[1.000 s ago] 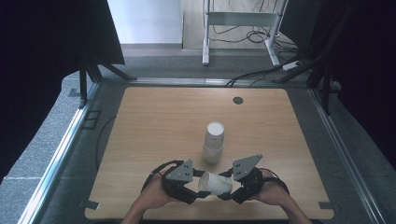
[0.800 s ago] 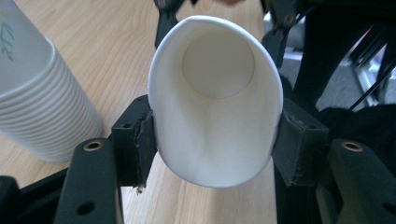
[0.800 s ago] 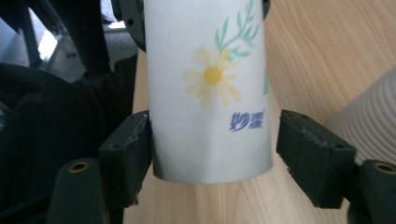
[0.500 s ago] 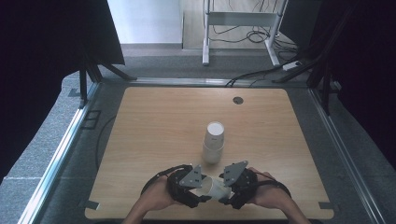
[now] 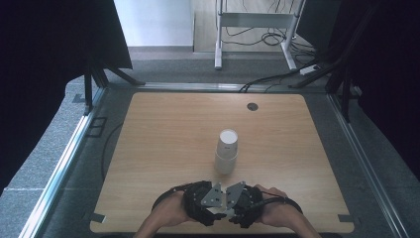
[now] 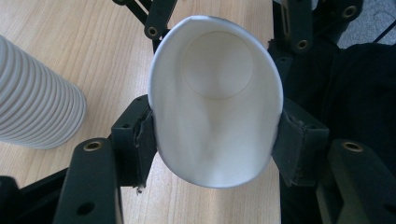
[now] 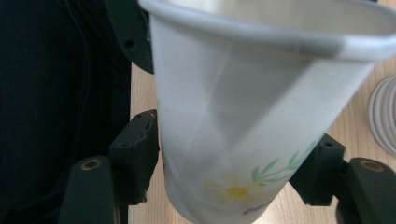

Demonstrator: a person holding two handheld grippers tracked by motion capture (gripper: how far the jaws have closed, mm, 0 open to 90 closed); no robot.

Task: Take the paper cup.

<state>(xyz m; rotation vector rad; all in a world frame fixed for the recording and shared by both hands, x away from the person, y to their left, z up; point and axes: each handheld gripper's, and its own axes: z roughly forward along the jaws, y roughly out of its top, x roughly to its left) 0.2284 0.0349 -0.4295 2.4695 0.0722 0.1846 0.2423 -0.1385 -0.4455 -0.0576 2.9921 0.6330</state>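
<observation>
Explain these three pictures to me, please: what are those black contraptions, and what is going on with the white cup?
No robot here: a person at a wooden table holds a hand tool with two black jaws in each hand. The high view looks down from above; the left gripper and right gripper meet at the near edge. The other two pictures come from small cameras riding on each tool. The left gripper view looks into the open mouth of a paper cup, squeezed oval between its jaws. The right gripper view shows the cup's flowered side, its jaws pressed against it too. Farther up the table stands a stack of cups.
</observation>
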